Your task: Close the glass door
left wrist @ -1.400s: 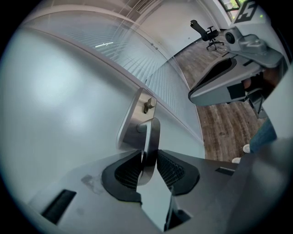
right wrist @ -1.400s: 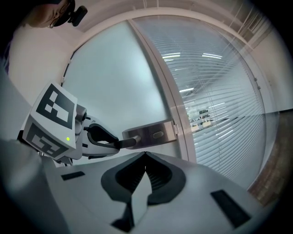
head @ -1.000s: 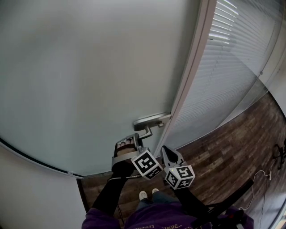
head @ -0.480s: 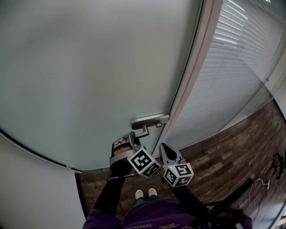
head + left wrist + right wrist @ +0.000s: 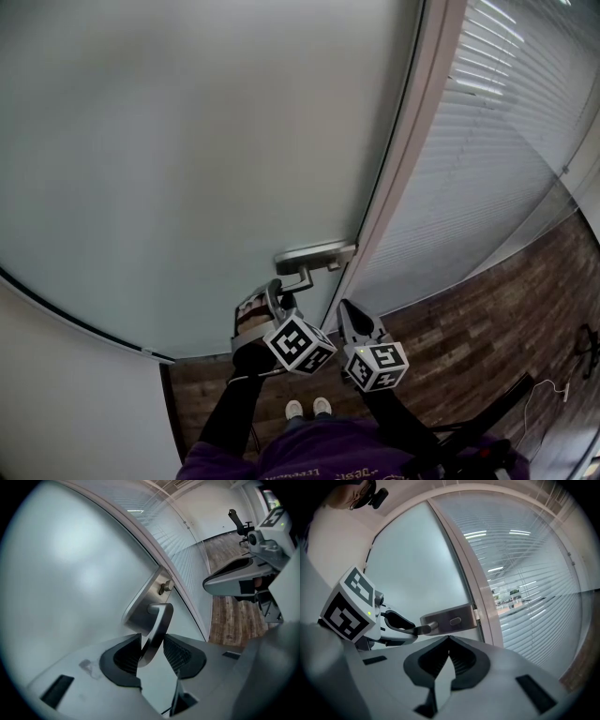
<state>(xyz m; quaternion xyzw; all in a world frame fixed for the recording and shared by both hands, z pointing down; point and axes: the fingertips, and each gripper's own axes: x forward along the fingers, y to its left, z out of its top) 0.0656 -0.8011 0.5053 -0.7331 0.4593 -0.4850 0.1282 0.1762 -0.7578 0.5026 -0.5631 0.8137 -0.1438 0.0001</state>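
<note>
Glass door (image 5: 187, 141) lies against its frame (image 5: 405, 159); judged shut. Left gripper (image 5: 152, 644): jaws have just been opening and now stand wide, with the door handle (image 5: 157, 630) loose between them. Draw back straight along the lever so no pad snags it. Right gripper (image 5: 449, 641): closed, empty, just beside. Blinds (image 5: 506, 112) and wooden floor (image 5: 469, 328) to the right; neither obstructs.

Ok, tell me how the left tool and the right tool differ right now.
Left tool: jaws apart, just been opening, with the handle between them, unclamped. Right tool: jaws together, nothing between them. The left tool is at the handle; the right tool hangs back from it, beside the left one. Both point toward the door.
</note>
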